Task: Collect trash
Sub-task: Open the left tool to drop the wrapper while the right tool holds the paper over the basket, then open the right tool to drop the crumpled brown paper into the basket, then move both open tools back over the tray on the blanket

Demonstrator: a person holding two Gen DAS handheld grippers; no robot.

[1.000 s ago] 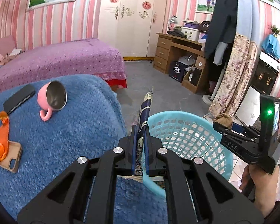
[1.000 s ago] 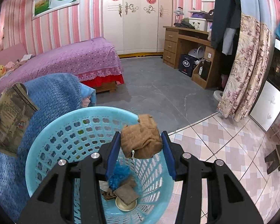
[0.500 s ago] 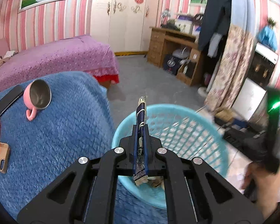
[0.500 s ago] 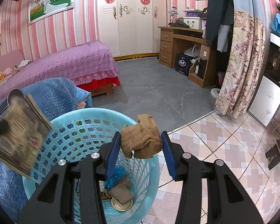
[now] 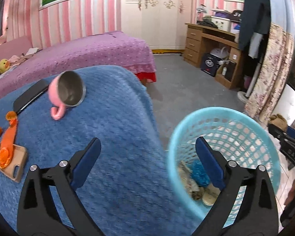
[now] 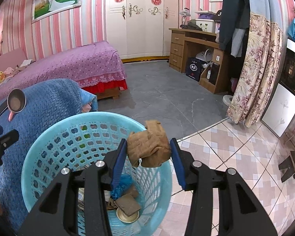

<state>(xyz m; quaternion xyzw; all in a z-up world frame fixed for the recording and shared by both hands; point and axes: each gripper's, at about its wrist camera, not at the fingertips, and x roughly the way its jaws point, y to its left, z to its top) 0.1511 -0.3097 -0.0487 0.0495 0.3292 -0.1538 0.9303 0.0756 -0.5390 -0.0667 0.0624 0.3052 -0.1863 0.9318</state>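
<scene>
One crumpled brown paper wad

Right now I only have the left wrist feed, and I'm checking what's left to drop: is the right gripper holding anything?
Observer: Yes. The right gripper is shut on a crumpled brown wad, which is clamped from both sides.
Operator: Is it over the basket?
Observer: It hangs roughly above the far rim of the blue basket, not clearly over the opening.
Operator: What lies inside, below it?
Observer: At the bottom, a flat brown piece rests on a round metal lid.
</scene>
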